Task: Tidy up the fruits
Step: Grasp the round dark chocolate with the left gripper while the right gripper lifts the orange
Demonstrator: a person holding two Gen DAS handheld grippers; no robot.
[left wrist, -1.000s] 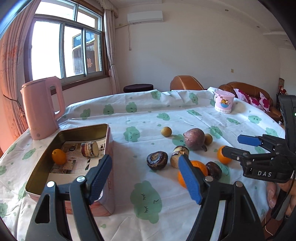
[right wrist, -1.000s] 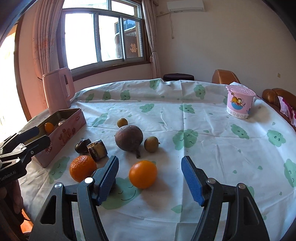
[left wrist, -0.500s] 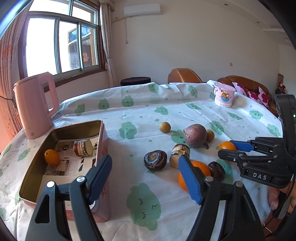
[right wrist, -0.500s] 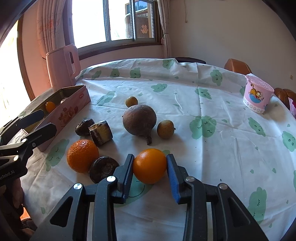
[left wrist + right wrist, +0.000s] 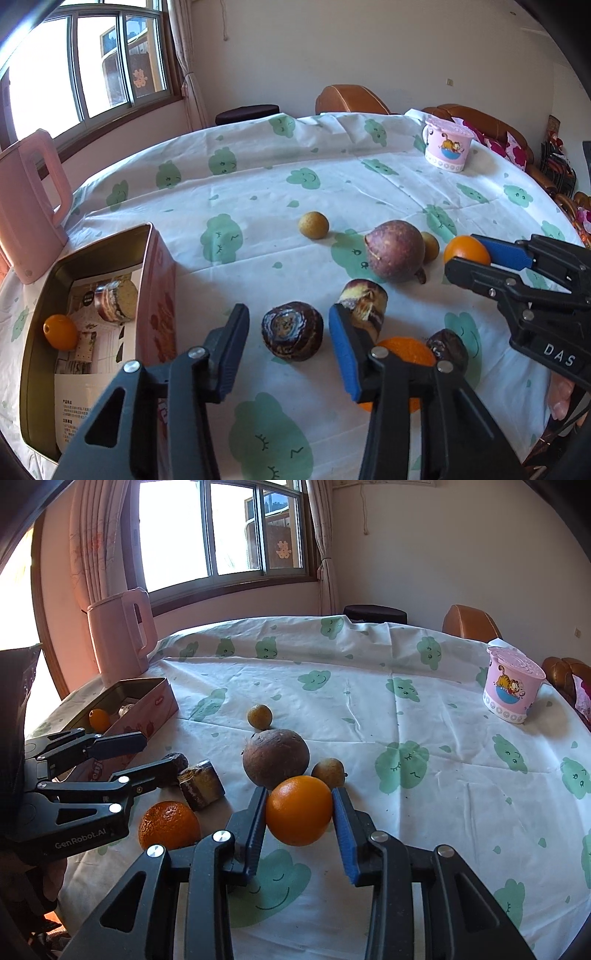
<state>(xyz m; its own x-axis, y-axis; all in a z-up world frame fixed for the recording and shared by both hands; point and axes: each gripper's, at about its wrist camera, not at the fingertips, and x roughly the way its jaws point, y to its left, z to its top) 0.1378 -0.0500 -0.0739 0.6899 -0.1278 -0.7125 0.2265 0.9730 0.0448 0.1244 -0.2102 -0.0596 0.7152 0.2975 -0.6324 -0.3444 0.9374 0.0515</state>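
Here, your table (image 5: 443, 716) under its cloud-print cloth fills both views, with wide bare cloth on the far and right sides and the fruit crowded near your edge. At the left the pink tin (image 5: 155, 280) lies open with its long axis running away from you toward the pink kettle (image 5: 118, 638); inside it sit a small orange fruit (image 5: 61, 331) and a short round jar (image 5: 116, 301) on its side, on printed paper. The pink lidded cup (image 5: 511, 685) stands alone far right. The big purple-brown fruit (image 5: 275, 762) rests mid-cluster, its stub pointing toward you and down onto the cloth. Your right gripper (image 5: 300, 812) is clamped on the smooth orange (image 5: 299, 810), both pads pressing its sides; it looks slightly off the cloth, though that is hard to judge from this angle. Your left gripper (image 5: 288, 338) has just been narrowing, and its pads stand either side of the dark round fruit (image 5: 291, 330) with a gap on each side, not touching. Just right of it the cut dark chunk (image 5: 364, 302) leans against the right pad's back. A bumpy orange (image 5: 168, 825) and another dark fruit (image 5: 447, 349) lie nearest your edge, and two small yellow-brown fruits (image 5: 259, 716) (image 5: 328, 772) flank the big one.
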